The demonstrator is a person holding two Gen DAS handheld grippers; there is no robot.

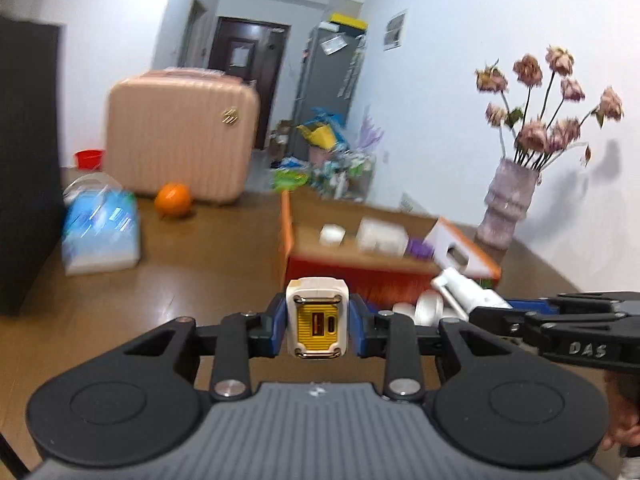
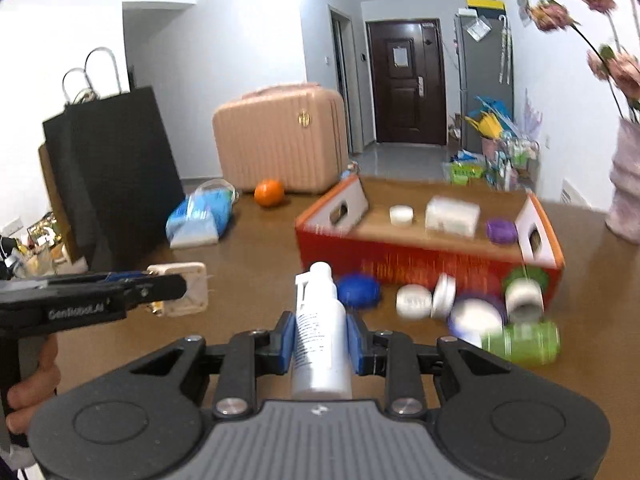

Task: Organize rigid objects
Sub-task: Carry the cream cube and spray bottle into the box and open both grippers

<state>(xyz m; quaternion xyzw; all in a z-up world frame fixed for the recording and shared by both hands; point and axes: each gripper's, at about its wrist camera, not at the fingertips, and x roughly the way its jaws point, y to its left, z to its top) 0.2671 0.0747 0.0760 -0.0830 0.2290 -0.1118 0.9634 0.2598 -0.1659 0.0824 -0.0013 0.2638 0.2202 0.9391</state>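
Left claw [image 1: 318,326] is clamped on the charger [image 1: 317,316]; right claw [image 2: 320,344] is clamped on the bottle [image 2: 320,332]. Both are held above the bench [image 2: 248,264], short of the box [image 2: 420,256]. Risk: the smooth bottle may slip between the pads, or strike the box wall.

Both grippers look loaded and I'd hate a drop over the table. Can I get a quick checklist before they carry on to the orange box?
1. Left gripper clamped on the charger: ok, pads press both sides.
2. Right gripper clamped on the white bottle: ok.
3. Free space in the orange box: ok; only a small jar, a white container and a purple lid inside.
4. Clear path to the box: not ok, jars and a green bottle lie in front.
5. Grip firmness: cannot tell.
6. Grippers apart: ok.
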